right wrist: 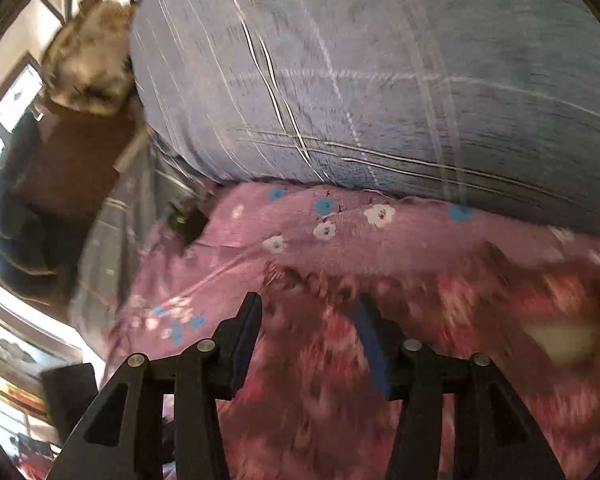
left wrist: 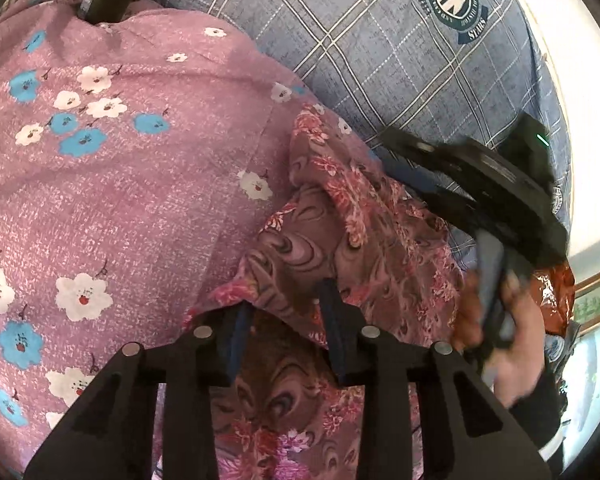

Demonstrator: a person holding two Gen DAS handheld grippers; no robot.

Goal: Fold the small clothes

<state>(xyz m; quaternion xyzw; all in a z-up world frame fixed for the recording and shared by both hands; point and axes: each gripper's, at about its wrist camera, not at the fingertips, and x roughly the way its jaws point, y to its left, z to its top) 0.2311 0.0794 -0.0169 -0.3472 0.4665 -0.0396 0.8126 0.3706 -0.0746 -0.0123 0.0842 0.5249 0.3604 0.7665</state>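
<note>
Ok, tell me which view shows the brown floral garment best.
The left wrist view: the brown floral garment is sharp there, its folds and swirl print clear, an edge between the open left hand-held gripper. The right wrist view shows it only as a motion-blurred red patch.

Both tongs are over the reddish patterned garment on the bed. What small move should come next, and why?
Probably close the left tongs on the raised fold of the patterned garment. Their jaws stand open with that fold's edge between the fingertips, so a pinch looks ready. The right tongs are open too, above the same cloth, but that view is blurred, so their contact cannot be judged. The garment lies crumpled on the pink flowered sheet.
</note>
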